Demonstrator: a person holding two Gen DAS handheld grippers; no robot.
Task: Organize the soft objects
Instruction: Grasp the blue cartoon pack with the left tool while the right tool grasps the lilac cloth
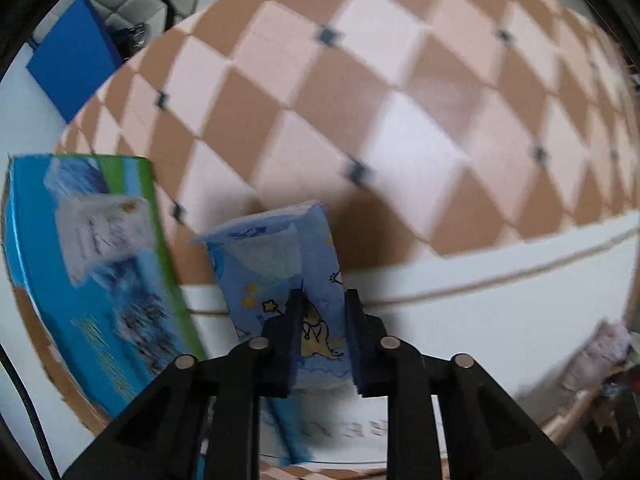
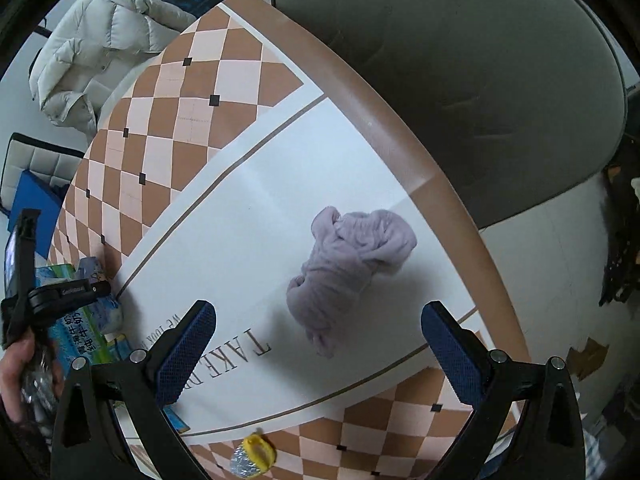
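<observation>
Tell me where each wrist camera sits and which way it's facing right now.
Left wrist: on the left gripper, looking along shut fingers at the blue tissue pack, blue-green box beside it.
Right wrist: on the open right gripper, looking down at the lilac cloth; the person's left hand shows.
Shared: checkered tablecloth, the box.

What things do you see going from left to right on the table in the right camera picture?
Blue and green box → yellow and silver scrubber → crumpled purple cloth, which lies between the open right gripper's fingers in the picture.
</observation>
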